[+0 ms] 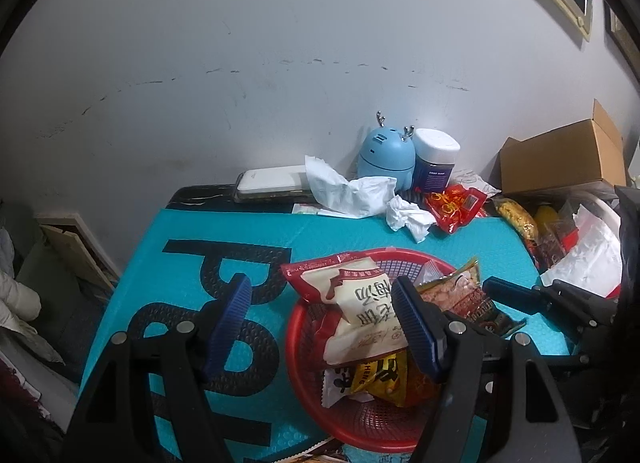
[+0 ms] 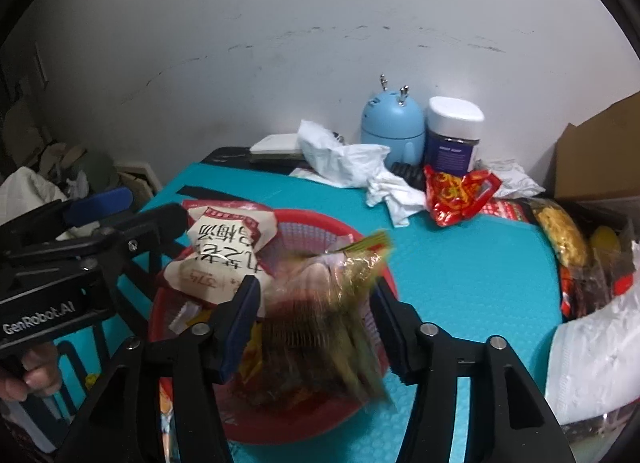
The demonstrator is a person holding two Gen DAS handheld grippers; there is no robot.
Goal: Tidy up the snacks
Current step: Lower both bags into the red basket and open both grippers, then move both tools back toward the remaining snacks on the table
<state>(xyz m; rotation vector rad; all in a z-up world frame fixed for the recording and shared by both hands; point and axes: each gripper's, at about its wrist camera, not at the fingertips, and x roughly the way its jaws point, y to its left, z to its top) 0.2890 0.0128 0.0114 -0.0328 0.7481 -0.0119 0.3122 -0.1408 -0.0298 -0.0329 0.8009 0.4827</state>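
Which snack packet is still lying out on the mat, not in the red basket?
The red and gold packet beside the crumpled tissue, in front of the white-lidded jar; the others sit in the basket.

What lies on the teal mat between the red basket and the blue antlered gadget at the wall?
Crumpled white tissues lie between the red basket and the blue antlered gadget; both wrist views show this.

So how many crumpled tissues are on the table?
2: a big tissue by the blue gadget, and a small tissue left of the red packet. White paper behind the jar may be a third.
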